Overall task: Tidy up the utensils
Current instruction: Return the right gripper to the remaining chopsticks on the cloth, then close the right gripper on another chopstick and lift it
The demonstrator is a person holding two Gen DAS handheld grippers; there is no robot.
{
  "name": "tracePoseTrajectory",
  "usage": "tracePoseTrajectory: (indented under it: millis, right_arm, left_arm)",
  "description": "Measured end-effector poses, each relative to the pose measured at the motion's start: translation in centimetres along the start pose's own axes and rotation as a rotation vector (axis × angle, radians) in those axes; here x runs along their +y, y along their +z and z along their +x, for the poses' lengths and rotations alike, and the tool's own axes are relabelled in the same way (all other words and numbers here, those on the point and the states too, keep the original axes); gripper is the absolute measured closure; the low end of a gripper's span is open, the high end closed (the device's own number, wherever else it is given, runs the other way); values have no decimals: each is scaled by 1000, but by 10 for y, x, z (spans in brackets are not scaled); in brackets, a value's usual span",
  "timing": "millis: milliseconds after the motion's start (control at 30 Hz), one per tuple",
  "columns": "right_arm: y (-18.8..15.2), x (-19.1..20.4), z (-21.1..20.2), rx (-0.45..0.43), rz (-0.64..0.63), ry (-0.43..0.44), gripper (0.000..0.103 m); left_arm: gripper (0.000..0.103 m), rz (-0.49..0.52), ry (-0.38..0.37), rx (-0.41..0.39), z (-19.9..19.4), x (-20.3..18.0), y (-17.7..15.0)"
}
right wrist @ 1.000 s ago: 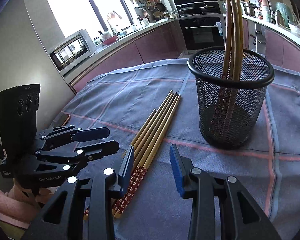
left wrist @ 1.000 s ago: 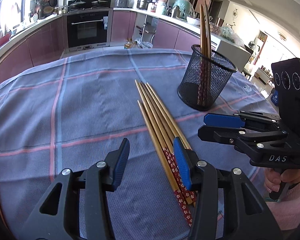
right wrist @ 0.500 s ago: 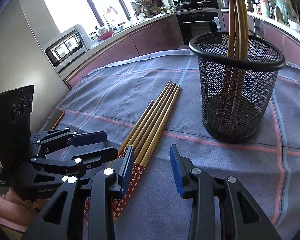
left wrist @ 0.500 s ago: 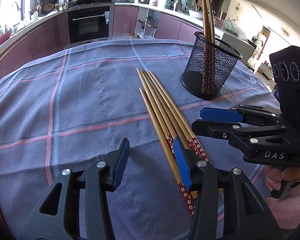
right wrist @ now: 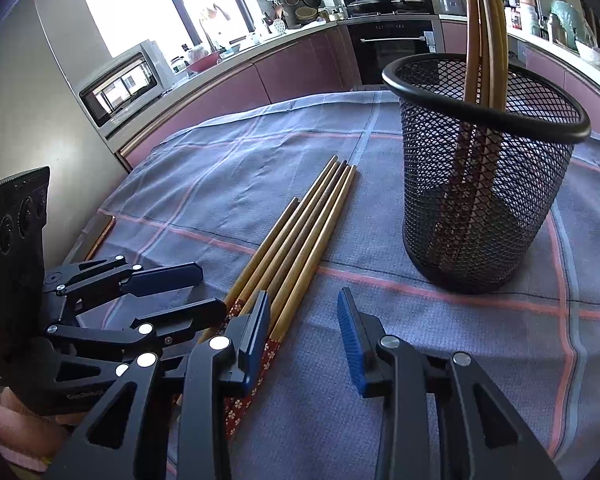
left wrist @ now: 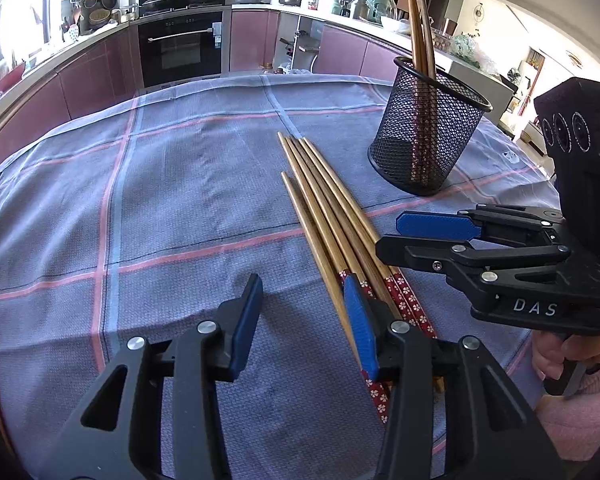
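Both grippers have come nearer to the chopsticks (left wrist: 332, 220), which lie in a bundle just beside the mesh holder (left wrist: 428, 136); thin, stiff, light, likely slippery, so grasp near the patterned ends; left gripper (left wrist: 304, 320) and right gripper (right wrist: 304, 332) stand wide, holding nothing.

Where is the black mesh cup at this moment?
The black mesh cup stands upright on the checked cloth, right of the loose chopsticks, with some chopsticks already inside.
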State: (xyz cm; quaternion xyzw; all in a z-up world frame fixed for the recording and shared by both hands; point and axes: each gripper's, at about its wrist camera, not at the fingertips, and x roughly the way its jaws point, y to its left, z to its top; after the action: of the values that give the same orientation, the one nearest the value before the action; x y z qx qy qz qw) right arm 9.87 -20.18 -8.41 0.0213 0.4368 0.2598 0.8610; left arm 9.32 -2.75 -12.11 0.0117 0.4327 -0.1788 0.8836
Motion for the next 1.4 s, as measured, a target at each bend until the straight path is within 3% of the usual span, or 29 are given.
tracePoseTrajectory:
  millis: [167,400,833,1033,1400]
  right_arm:
    - [0,-1,0,6,-7,-16,78]
    - [-1,-3,-1,10,0,-21,79]
    - [10,1,9,10,-12,-66,78]
    - [8,-13,7,5,68,-17,94]
    - [5,-20,-10,-40,123,57,98]
  left_arm:
    - [63,14,14,-3,1,-2,0]
    - [66,18,19,-1,3,-2,1]
    - [85,24,62,12,17,1,18]
    - [92,-10,66,11,19,3,20]
    - [95,-62,36,-15,6,5,18]
